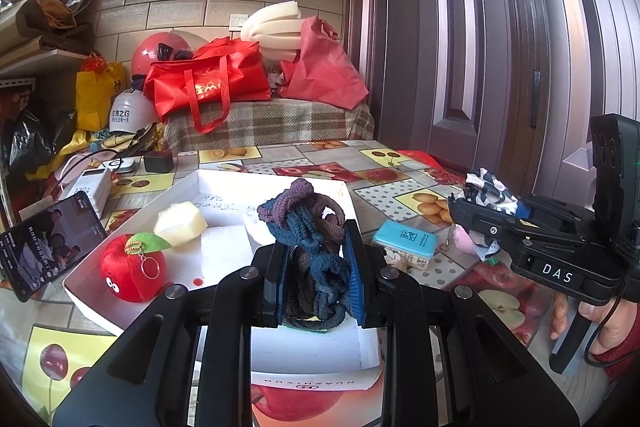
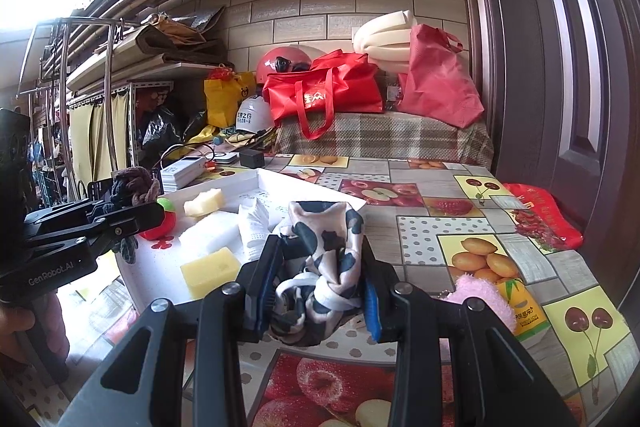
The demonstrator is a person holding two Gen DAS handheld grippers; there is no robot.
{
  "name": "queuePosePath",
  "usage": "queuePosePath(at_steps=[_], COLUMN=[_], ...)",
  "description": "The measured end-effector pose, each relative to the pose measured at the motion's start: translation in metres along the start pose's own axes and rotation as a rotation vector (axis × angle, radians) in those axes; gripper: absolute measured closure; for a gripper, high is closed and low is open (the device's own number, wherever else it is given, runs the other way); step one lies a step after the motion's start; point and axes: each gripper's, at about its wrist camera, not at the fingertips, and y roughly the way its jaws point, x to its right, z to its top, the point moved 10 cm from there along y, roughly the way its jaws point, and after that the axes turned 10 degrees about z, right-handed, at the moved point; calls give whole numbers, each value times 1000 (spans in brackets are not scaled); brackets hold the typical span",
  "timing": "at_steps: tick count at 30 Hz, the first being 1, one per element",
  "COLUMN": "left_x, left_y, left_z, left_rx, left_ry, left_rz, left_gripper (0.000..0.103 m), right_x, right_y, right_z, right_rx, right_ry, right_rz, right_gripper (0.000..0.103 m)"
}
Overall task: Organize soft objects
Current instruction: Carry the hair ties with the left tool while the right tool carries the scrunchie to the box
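Observation:
My left gripper [image 1: 318,269] is shut on a bundle of dark blue and purple knitted hair ties [image 1: 310,227], held above the white tray [image 1: 132,223]. In the tray lie a red plush apple [image 1: 130,273], a pale foam chunk [image 1: 180,223] and white foam sheets. My right gripper [image 2: 320,281] is shut on a black-and-white cow-print cloth [image 2: 328,251] above the table, just right of the tray's edge [image 2: 304,183]. The right wrist view also shows a yellow sponge [image 2: 210,271] in the tray. Each gripper appears in the other's view, the right gripper [image 1: 486,205] at the right and the left gripper [image 2: 116,201] at the left.
A pink plush [image 2: 482,297] and a yellow juice carton [image 2: 522,309] lie on the fruit-print tablecloth [image 2: 440,239] to the right. A light blue packet [image 1: 404,241] sits beside the tray, a phone [image 1: 52,239] leans at its left. Red bags [image 1: 208,83] fill the bench behind.

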Motion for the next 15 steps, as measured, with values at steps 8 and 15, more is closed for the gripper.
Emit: queuePosePath(at_steps=[8,15], left_x=[-1,-12], left_y=[1,4], left_z=[0,2], left_rx=[2,12], left_ry=[1,5], left_rz=[10,56], left_gripper=[80,80], right_x=[-4,-11], right_y=[3,8], right_z=[0,1], right_rx=[-1,-4], right_ry=[-5,0], right_rz=[7,22], right_gripper=[67,67])
